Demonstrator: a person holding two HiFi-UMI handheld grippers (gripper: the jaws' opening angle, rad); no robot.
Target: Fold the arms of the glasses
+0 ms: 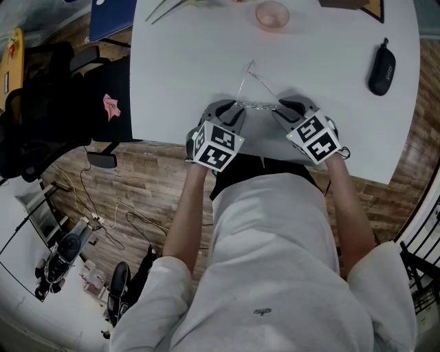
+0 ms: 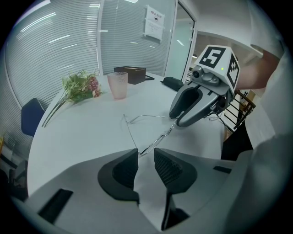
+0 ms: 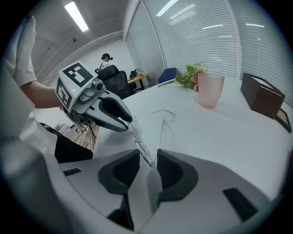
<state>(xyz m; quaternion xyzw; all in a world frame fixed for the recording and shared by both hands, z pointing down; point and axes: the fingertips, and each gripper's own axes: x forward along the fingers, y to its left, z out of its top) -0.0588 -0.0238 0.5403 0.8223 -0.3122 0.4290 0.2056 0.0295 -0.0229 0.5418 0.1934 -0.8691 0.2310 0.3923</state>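
Thin wire-rimmed glasses [image 1: 258, 105] hang over the near part of the white table [image 1: 179, 82], arms unfolded and pointing away from me, their tips meeting far out. My left gripper [image 1: 236, 106] is shut on the left end of the front; in the left gripper view the hinge corner of the glasses [image 2: 151, 144] sits pinched at the tips of the left gripper [image 2: 145, 153]. My right gripper [image 1: 280, 106] is shut on the other end; in the right gripper view the frame [image 3: 137, 139] runs from the right gripper [image 3: 149, 162] across to the left gripper [image 3: 128, 123].
A pink cup [image 1: 272, 15] stands at the table's far side, with flowers [image 2: 80, 87] and a brown box [image 3: 261, 96] near it. A black glasses case [image 1: 381, 69] lies at the right. A black office chair [image 1: 41, 117] stands left of the table.
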